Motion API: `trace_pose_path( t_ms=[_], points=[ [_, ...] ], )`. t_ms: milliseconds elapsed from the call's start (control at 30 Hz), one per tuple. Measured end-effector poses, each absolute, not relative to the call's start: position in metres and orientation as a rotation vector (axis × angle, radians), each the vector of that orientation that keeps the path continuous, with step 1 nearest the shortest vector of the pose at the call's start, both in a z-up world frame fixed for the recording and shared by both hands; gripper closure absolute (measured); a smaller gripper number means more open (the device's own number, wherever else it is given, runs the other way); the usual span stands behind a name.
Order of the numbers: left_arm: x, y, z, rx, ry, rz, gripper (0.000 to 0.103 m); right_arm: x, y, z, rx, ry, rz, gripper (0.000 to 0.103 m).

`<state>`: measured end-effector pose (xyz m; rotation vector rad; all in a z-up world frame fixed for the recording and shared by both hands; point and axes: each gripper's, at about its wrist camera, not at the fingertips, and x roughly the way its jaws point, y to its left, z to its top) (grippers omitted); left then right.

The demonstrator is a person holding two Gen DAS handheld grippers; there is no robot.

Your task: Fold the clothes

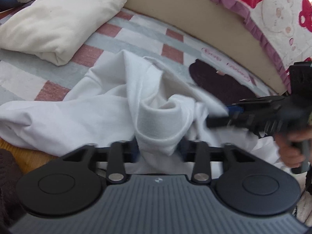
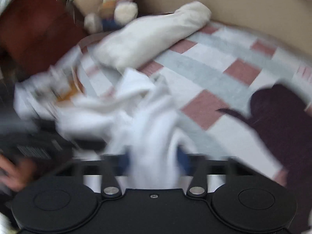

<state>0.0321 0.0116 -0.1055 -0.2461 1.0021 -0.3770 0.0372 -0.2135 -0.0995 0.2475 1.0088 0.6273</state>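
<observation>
A crumpled white garment [image 1: 101,105] lies on a checked bedsheet [image 1: 140,33]. In the left wrist view a thick roll of it stands up between the fingers of my left gripper [image 1: 159,149], whose jaws stand wide apart and do not visibly pinch it. My right gripper [image 1: 209,121] comes in from the right, its tips buried in the garment's edge, a hand [image 1: 290,150] on its handle. The right wrist view is blurred: a band of the white garment [image 2: 156,128] runs up out of my right gripper [image 2: 155,161], which is shut on it. My left gripper [image 2: 91,144] is a dark smear at left.
A folded cream cloth [image 1: 58,23] [image 2: 148,37] lies further back on the bed. A dark purple garment [image 1: 220,83] [image 2: 276,113] lies to the right. A tan bed border [image 1: 195,25] and a red-printed quilt [image 1: 273,9] close the far side. A plush toy [image 2: 115,9] sits at the back.
</observation>
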Motion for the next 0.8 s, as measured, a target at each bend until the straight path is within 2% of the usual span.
trace_pose_path(
  t_ms=[67,133,200,300,467,533,567,633,667,733,800],
  points=[
    [0.037,0.014,-0.112,-0.255,1.026,-0.359,0.040,0.033,-0.233,-0.090,0.399,0.951,0.672,0.085],
    [0.038,0.014,-0.112,-0.264,1.012,-0.372,0.047,0.022,-0.253,-0.076,0.505,0.854,0.721,0.086],
    [0.034,0.012,-0.105,-0.256,0.961,-0.402,0.082,0.007,-0.274,-0.056,0.581,0.769,0.720,0.086],
    [0.024,0.009,-0.085,-0.269,0.858,-0.440,0.091,-0.022,-0.305,-0.025,0.575,0.656,0.609,0.086],
    [0.008,-0.005,-0.046,-0.276,0.695,-0.537,0.091,-0.075,-0.344,0.024,0.438,0.469,0.354,0.086],
    [0.013,-0.015,-0.047,-0.305,0.756,-0.588,0.086,-0.098,-0.350,0.038,0.343,0.414,0.252,0.086],
    [0.015,-0.020,-0.048,-0.319,0.787,-0.613,0.079,-0.103,-0.346,0.038,0.244,0.445,0.213,0.086],
    [0.019,-0.030,-0.050,-0.339,0.847,-0.658,0.069,-0.104,-0.327,0.016,0.015,0.630,0.151,0.086],
    [0.019,-0.035,-0.056,-0.303,0.875,-0.651,0.063,-0.104,-0.324,-0.001,-0.014,0.720,0.109,0.086],
    [0.018,-0.042,-0.066,-0.222,0.920,-0.611,0.063,-0.101,-0.330,-0.034,0.004,0.893,-0.009,0.087],
    [0.016,-0.040,-0.071,-0.181,0.940,-0.564,0.063,-0.105,-0.343,-0.055,0.009,0.962,-0.150,0.087]
  ],
)
